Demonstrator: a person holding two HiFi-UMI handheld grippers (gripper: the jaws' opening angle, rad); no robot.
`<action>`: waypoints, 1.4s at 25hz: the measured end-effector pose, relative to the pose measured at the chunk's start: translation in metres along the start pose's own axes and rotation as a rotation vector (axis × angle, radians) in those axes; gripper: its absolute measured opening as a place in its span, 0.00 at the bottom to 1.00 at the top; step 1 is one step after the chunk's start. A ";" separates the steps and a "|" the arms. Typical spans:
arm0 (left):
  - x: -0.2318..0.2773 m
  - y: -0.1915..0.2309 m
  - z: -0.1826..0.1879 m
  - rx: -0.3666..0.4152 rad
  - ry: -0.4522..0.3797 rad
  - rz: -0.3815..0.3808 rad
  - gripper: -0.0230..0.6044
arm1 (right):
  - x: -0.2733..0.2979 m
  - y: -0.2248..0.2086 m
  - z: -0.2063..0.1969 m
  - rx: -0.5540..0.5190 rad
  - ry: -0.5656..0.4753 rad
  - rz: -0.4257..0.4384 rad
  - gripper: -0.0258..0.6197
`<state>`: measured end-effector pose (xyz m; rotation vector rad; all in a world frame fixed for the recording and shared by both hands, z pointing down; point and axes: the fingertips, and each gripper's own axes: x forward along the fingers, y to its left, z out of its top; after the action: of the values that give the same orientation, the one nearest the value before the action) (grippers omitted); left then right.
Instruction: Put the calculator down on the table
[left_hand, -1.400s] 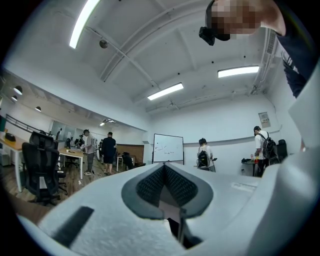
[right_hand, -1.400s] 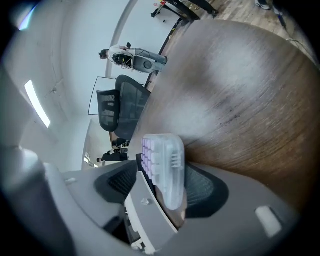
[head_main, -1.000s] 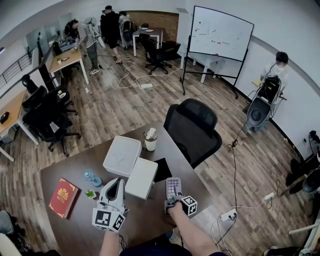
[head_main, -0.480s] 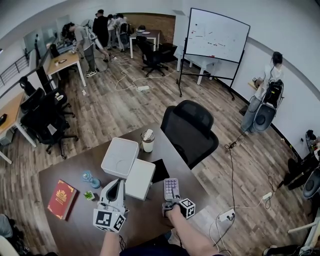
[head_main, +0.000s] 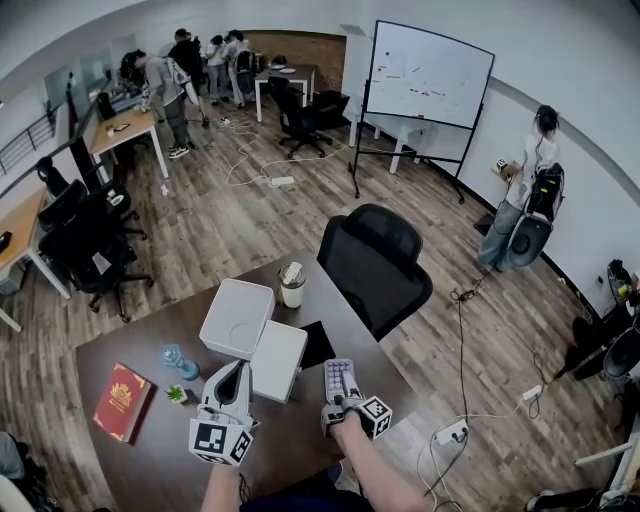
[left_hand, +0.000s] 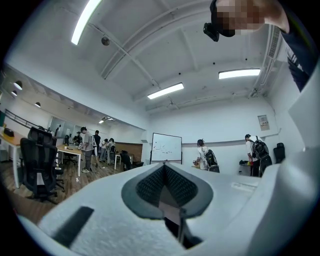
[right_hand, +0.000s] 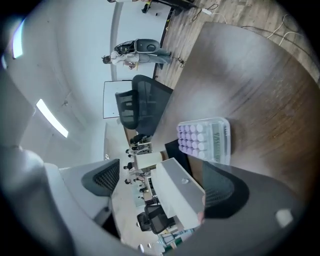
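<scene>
While the calculator (head_main: 341, 378) lies flat on the table (head_main: 300, 445), close to its right-hand edge, we judge the job nearly done but not yet safe. The right gripper (head_main: 341, 403) sits just behind the calculator's near end. Its jaws have just opened and stand wide with nothing between them. A careless sideways pull could let a jaw clip the casing and push it toward that edge. On the other side a white box (head_main: 280, 360) and a black pad (head_main: 322, 340) crowd it. We see free room upward and back toward us, and bare tabletop across to the left gripper (head_main: 232, 372), whose jaws are together and empty.
</scene>
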<state>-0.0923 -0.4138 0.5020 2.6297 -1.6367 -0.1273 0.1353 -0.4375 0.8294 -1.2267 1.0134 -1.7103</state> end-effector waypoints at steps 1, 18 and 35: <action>0.000 0.000 0.000 0.003 0.002 0.001 0.03 | 0.000 0.012 -0.001 0.001 0.005 0.036 0.85; -0.003 -0.002 0.002 0.007 0.001 0.005 0.03 | -0.053 0.183 -0.019 -0.127 0.045 0.462 0.82; -0.001 -0.004 -0.001 0.013 0.001 0.008 0.03 | -0.078 0.249 -0.034 -0.577 0.035 0.552 0.80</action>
<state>-0.0889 -0.4106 0.5028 2.6323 -1.6532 -0.1160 0.1559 -0.4536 0.5678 -1.1044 1.7546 -1.0400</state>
